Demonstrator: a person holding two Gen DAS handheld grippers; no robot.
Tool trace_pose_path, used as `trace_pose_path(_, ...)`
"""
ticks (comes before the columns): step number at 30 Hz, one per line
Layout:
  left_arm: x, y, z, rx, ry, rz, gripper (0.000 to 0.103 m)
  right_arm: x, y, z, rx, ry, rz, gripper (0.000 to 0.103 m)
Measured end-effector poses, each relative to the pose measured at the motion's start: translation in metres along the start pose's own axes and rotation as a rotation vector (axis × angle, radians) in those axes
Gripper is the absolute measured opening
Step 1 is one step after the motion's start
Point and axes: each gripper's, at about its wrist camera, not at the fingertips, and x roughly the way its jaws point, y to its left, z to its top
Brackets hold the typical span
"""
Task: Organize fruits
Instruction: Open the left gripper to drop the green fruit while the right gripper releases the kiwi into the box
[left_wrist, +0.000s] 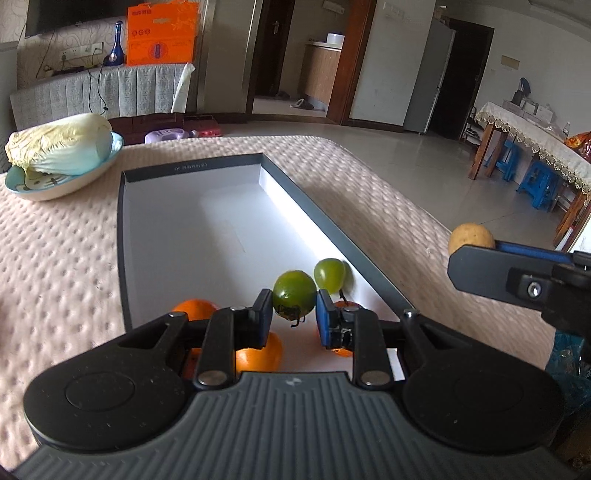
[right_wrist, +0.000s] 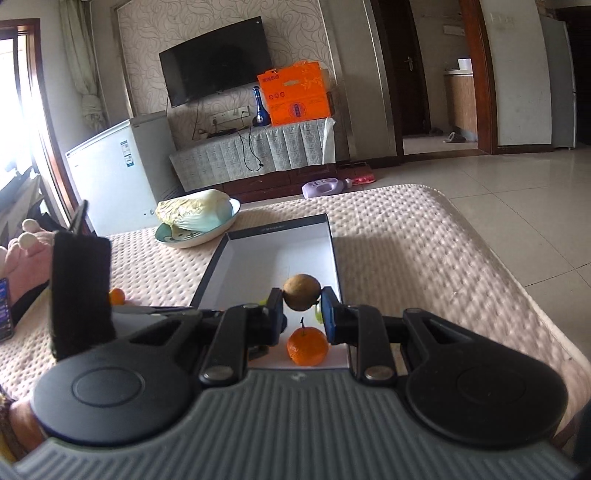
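My left gripper (left_wrist: 294, 300) is shut on a dark green round fruit (left_wrist: 294, 293) with a dried stalk, held over the near end of a white box with a dark rim (left_wrist: 334, 223). In the box lie a lighter green fruit (left_wrist: 330, 275) and three oranges (left_wrist: 258, 352), partly hidden by my fingers. My right gripper (right_wrist: 301, 297) is shut on a brown round fruit (right_wrist: 301, 290) above the box's (right_wrist: 280, 226) near right corner. An orange (right_wrist: 307, 347) lies beneath it. From the left wrist view, that brown fruit (left_wrist: 471, 236) shows at the right, beside the box.
A pale quilted cover (left_wrist: 62, 258) lies over the table. At the far left a cabbage (left_wrist: 59, 144) rests on a light blue plate (left_wrist: 66, 184). One orange (right_wrist: 117, 296) lies outside the box to its left. The table edge drops to tiled floor (right_wrist: 517, 192) on the right.
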Motion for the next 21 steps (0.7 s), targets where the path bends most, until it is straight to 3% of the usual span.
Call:
trace_pose_path(3, 0.005, 0.003, 0.000, -0.018, 0.005, 0.011, 0.035, 0.002, -0.002, -0.001, 0.002, 0.010, 0.003, 0.025)
trace_pose_path(5, 0.004, 0.005, 0.000, -0.031, 0.003, 0.017, 0.057, 0.006, -0.001, -0.002, 0.002, 0.020, 0.005, 0.025)
trace_pose_path(6, 0.002, 0.007, 0.001, -0.034, -0.004, 0.014, 0.060, 0.008, -0.001, -0.002, 0.002, 0.025, 0.008, 0.025)
trace_pose_path(11, -0.010, 0.013, 0.003, -0.014, -0.032, 0.039, 0.064, 0.016, 0.002, -0.002, 0.007, 0.022, 0.030, 0.025)
trace_pose_path(21, -0.046, 0.053, 0.004, -0.094, -0.070, 0.076, 0.068, 0.042, 0.015, 0.001, 0.013, 0.034, 0.049, 0.025)
